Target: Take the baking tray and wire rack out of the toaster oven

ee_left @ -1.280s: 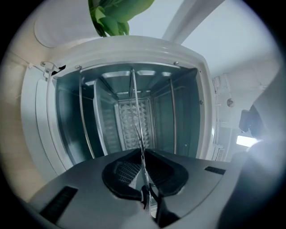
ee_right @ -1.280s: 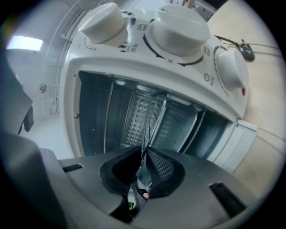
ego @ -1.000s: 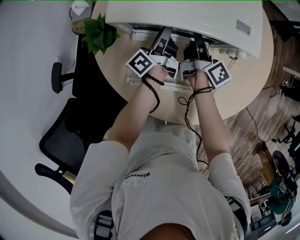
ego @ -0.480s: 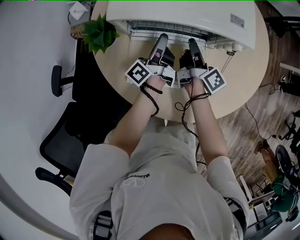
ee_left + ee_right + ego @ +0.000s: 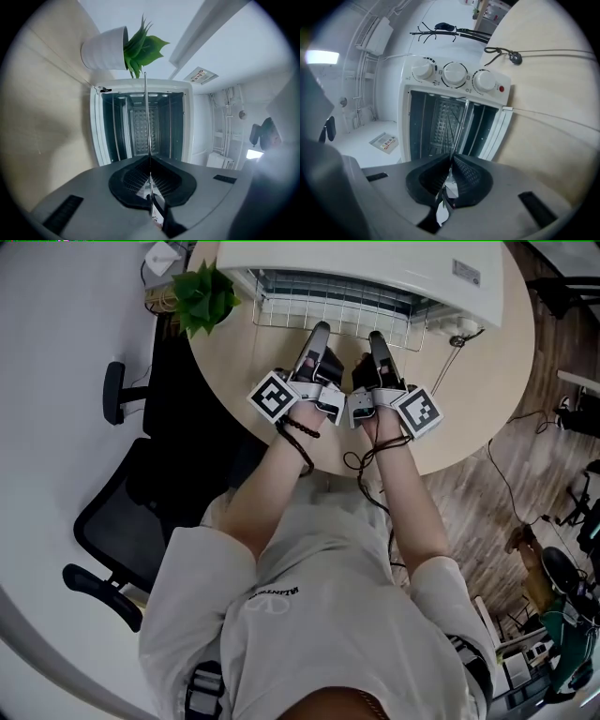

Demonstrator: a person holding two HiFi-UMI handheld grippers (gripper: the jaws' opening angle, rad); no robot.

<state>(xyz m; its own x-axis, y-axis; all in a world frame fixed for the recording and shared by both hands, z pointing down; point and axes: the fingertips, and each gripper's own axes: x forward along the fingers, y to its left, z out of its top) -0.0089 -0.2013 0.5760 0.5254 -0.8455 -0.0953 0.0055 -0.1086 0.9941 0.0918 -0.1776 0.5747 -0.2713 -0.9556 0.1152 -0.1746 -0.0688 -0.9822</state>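
- The round bench (image 5: 234, 390) carries the white toaster oven (image 5: 375, 268) at its far edge, its mouth facing us.
- The wire rack (image 5: 347, 320) sticks partway out of that mouth, over the bench.
- Our left gripper (image 5: 321, 329) has its jaws clenched on the rack's near rail.
- Our right gripper (image 5: 375, 336), just beside it, has its jaws pinched on the same rail.

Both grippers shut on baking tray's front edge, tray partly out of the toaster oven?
No: head view shows a wire rack, not a tray. The left gripper and right gripper are shut on its front edge, rack partly out of the toaster oven.
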